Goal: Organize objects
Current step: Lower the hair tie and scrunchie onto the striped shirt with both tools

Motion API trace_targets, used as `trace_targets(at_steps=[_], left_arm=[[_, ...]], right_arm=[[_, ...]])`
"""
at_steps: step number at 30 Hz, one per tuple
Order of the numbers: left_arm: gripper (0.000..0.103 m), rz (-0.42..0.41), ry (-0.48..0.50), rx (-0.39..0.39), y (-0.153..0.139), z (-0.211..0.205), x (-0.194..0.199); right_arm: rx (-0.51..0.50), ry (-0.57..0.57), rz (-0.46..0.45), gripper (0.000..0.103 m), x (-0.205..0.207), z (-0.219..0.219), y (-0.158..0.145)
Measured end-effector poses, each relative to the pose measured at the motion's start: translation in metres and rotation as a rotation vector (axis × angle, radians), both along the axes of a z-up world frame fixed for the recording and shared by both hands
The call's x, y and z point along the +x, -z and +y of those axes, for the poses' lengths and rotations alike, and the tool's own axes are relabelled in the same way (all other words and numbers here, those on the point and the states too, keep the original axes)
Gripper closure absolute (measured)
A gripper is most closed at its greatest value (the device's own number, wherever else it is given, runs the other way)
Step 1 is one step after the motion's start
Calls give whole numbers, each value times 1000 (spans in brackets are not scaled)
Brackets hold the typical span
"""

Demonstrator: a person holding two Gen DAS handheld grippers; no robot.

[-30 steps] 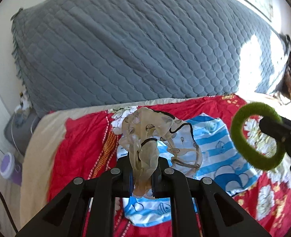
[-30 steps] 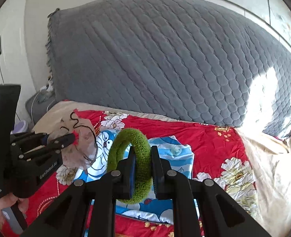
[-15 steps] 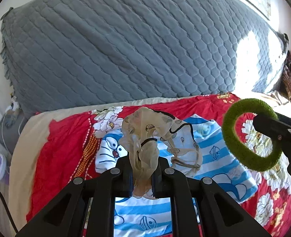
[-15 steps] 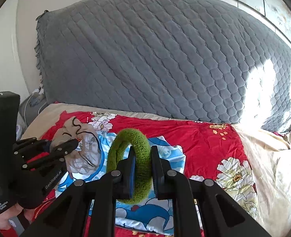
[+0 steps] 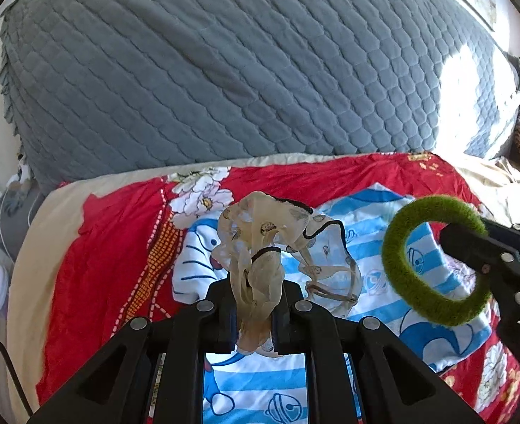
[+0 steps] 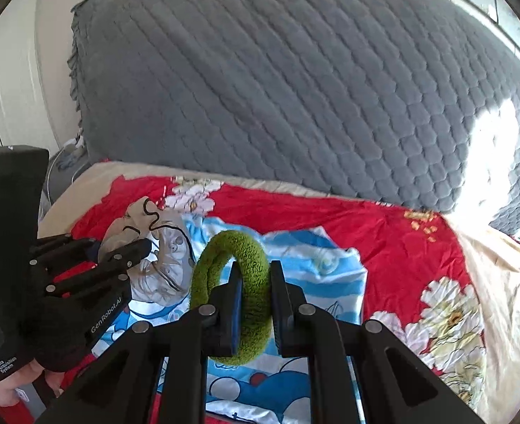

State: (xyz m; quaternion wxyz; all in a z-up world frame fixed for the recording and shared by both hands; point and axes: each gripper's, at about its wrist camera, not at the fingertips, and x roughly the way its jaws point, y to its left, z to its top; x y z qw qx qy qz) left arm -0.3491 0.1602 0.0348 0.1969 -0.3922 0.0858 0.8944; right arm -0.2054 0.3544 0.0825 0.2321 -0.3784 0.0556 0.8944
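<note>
Green fuzzy ring (image 6: 231, 296), beige sheer scrunchie (image 5: 260, 247), red floral sheet (image 5: 111, 233), grey quilted cover (image 5: 224, 70).

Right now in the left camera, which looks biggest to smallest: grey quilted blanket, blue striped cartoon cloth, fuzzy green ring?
1. Grey quilted blanket
2. Blue striped cartoon cloth
3. Fuzzy green ring, though it is nearer the camera, so it looks bigger than it is.

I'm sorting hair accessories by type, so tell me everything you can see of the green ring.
The green ring is a thick, closed loop of fuzzy, terry-like moss-green fabric, apparently a soft scrunchie. It is whole and keeps a round shape. The right gripper is shut on its lower part, pads pinching the band, so it stands upright in the air above the blue-striped cartoon cloth. Only the gripper touches it; the sheer beige scrunchie is apart.
</note>
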Motion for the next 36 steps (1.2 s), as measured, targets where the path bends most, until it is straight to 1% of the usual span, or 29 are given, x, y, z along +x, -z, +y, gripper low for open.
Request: trace_targets(at_steps=[5,11,13,17,28,30,36], left_arm=[[90,-32,3,-10,19,2,-1],[90,-46,13,-44,37,6,0],[90,-38,16,-57,41,7,0],[90,-47,22,-72,50,9,0],[90,-68,57,-87,68,22,5],[90,-65,56,-90,71,26,6],[90,-100,37,-112,87,34,6]], right_arm=[[-34,21,-38,89,-5,6,23],[-55,39,-54,89,-8,14,42],[-58,46,-65,89,-10,17,48],[-70,60,-73,89,-12,22,60],[-103,93,-131,89,-11,31,94],[-103,97,-138,89,-9,32,98],[-110,108,-174,89,-7,34,113]])
